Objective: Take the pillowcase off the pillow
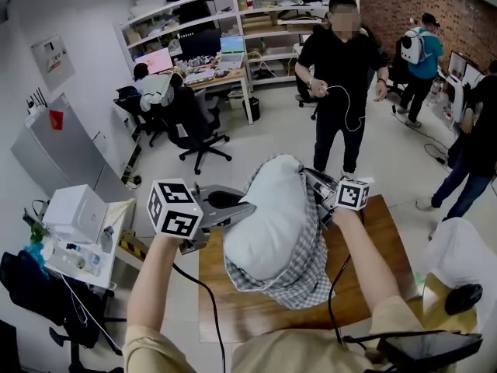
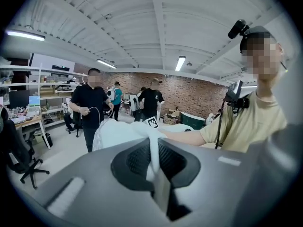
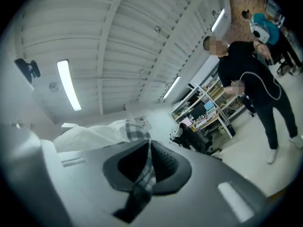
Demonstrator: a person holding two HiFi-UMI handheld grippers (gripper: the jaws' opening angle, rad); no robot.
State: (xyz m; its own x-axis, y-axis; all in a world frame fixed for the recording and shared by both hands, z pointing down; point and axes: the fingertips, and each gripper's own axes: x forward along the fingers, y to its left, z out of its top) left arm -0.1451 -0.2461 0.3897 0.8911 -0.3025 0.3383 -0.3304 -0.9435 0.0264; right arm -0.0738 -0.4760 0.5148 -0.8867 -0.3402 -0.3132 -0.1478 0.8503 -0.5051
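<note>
I hold a white pillow (image 1: pixel 268 224) up over the wooden table (image 1: pixel 384 247). A grey-and-white checked pillowcase (image 1: pixel 304 274) covers its lower part and right side, and the bare top pokes out. My left gripper (image 1: pixel 247 207) is at the pillow's left side, shut on a fold of the white pillow (image 2: pixel 152 150). My right gripper (image 1: pixel 313 183) is at the upper right, shut on a strip of the checked pillowcase (image 3: pixel 146 167). In both gripper views the cloth runs straight between the closed jaws.
A person in black (image 1: pixel 342 76) stands just beyond the table, holding a cable. A black office chair (image 1: pixel 194 127) and desks with shelves (image 1: pixel 233 29) are at the back left. A cart with white boxes (image 1: pixel 78 228) stands at the left. More people (image 1: pixel 419 61) stand at the right.
</note>
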